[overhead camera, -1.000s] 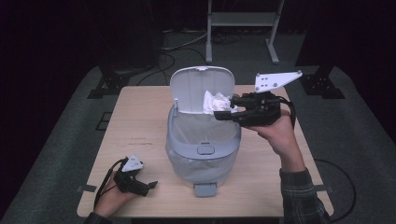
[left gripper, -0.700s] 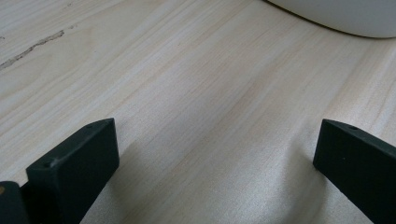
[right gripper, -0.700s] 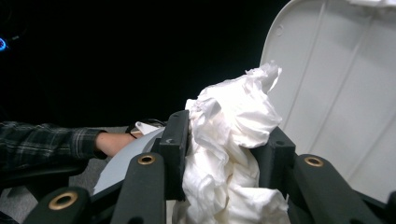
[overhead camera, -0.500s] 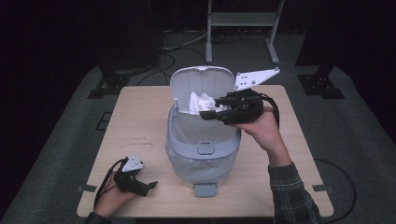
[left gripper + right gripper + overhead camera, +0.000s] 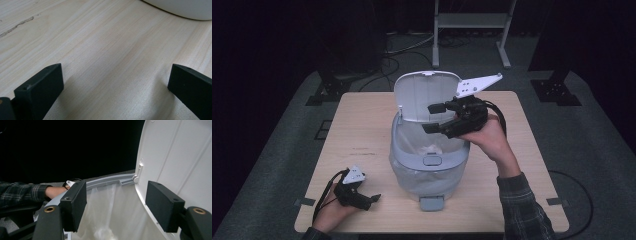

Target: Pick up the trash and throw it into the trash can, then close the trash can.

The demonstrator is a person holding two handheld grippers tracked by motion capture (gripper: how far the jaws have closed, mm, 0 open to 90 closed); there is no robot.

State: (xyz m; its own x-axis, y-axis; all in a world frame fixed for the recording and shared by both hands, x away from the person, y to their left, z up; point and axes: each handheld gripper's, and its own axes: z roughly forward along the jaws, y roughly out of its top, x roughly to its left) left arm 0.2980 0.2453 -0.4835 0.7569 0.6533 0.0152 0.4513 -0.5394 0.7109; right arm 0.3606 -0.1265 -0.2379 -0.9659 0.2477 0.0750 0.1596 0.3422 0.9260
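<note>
— So, where's the crumpled paper (image 5: pixel 430 148)?

— Down inside the bin (image 5: pixel 427 165), on the plastic liner (image 5: pixel 117 212). I see it as a pale lump at the bottom of the bag, straight below my right tongs (image 5: pixel 436 118).

— And those tongs?

— Spread wide with nothing between them, hovering over the open mouth, just in front of the raised lid (image 5: pixel 424 95). The paper sits well beneath them, not touching.

— What's the step, you reckon?

— A drop that looks done, I'd say. To finish well I'd lift my hand clear without brushing the lid, which stands close beside one tip, and without snagging the liner at the rim.

— Your other hand?

— My left tongs (image 5: pixel 371 199) rest on the surface (image 5: pixel 362 130) near its front corner, also spread and empty, pointed towards the bin's base, well apart from it.
</note>
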